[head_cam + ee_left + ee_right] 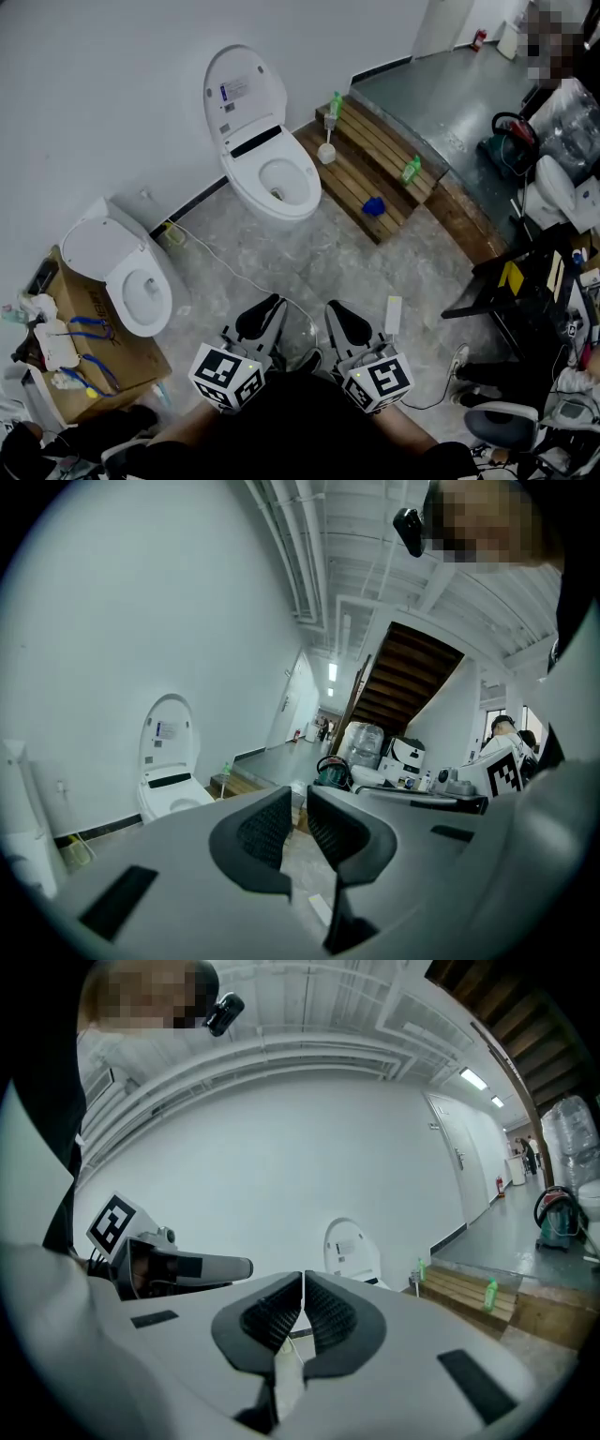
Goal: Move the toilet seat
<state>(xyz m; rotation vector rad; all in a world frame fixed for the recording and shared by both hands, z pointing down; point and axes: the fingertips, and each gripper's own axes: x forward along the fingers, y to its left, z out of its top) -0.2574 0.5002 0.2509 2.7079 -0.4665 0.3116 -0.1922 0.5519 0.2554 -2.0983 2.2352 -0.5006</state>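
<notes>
A white toilet (281,183) stands against the wall at the top middle of the head view, its lid (242,94) raised upright and its seat ring down on the bowl. The left gripper view shows the same toilet (171,785) far off at the left, and the right gripper view shows its lid (350,1246) beyond the jaws. My left gripper (264,317) and right gripper (345,323) hang side by side at the bottom, well short of the toilet. The left gripper (300,803) has its jaws nearly together with nothing between them. The right gripper (303,1283) has its pads pressed together, empty.
A second white toilet (127,272) stands at the left beside a cardboard box (89,352) of loose items. A wooden step (375,164) right of the toilet carries green bottles (411,169), a brush (326,150) and a blue object (373,206). A cable (225,267) crosses the floor. Chairs and clutter (525,281) fill the right.
</notes>
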